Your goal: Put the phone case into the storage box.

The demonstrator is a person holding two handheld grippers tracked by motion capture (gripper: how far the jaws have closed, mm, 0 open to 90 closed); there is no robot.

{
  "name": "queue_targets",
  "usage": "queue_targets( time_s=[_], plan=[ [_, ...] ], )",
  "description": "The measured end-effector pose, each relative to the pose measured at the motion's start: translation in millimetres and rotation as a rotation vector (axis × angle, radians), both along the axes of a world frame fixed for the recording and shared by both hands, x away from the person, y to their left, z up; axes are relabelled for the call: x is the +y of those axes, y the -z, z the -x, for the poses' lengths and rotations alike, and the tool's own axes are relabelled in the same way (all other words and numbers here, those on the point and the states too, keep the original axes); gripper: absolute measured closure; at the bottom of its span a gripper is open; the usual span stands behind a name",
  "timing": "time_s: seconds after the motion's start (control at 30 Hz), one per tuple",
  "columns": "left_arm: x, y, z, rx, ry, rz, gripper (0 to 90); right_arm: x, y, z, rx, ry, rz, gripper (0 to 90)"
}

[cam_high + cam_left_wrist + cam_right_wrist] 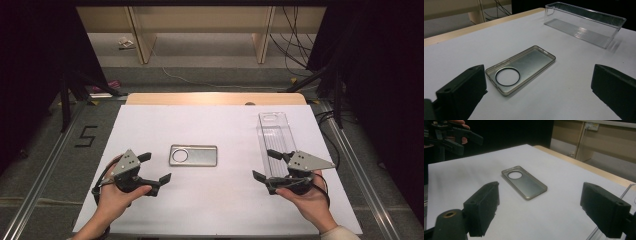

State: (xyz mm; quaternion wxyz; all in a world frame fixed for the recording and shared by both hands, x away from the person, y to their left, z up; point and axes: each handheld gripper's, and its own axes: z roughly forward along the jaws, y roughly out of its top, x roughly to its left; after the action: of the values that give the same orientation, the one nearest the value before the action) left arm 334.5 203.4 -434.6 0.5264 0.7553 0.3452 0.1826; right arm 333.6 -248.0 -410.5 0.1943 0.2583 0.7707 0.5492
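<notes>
While both jaws stand spread and empty, the phone case (193, 155) lies flat between left gripper (154, 168) and right gripper (267, 165), open white sheet (210, 200) all round, long axis running from one gripper toward the other, its ring hole toward the left gripper.

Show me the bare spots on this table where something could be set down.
Widest free patch: white sheet between the phone case and clear bin. Also free: the strip behind the case and the near edge between left gripper and right gripper. Crowded only around the bin's near end.
</notes>
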Motion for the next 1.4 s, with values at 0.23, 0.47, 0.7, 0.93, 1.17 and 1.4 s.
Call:
queue_targets(
  time_s=[0.23,0.47,0.7,0.93,1.17,1.4],
  plan=[
    [0.1,0.0,-0.3,0.000,-0.001,0.000,0.0,-0.2,-0.3,-0.2,-0.001,0.004,-0.005,16.7],
    [0.2,-0.2,0.0,-0.003,-0.002,-0.001,0.0,2.2,-1.6,-0.2,-0.005,0.018,0.000,28.4],
    [-0.3,-0.1,-0.2,-0.002,-0.001,-0.007,0.0,13.1,-1.8,-1.3,-0.025,0.001,0.064,52.8],
    [-0.9,0.4,-1.2,-0.001,0.000,-0.008,0.0,25.2,-1.8,-5.4,-0.015,-0.017,0.112,76.5],
    [-1.4,0.5,-1.3,0.000,0.000,-0.012,0.0,33.8,0.7,-14.2,0.059,-0.002,0.128,88.0],
    [-2.2,0.9,-1.5,0.003,0.000,-0.015,0.4,39.0,0.1,-18.0,0.074,0.012,0.140,90.0]
  ],
)
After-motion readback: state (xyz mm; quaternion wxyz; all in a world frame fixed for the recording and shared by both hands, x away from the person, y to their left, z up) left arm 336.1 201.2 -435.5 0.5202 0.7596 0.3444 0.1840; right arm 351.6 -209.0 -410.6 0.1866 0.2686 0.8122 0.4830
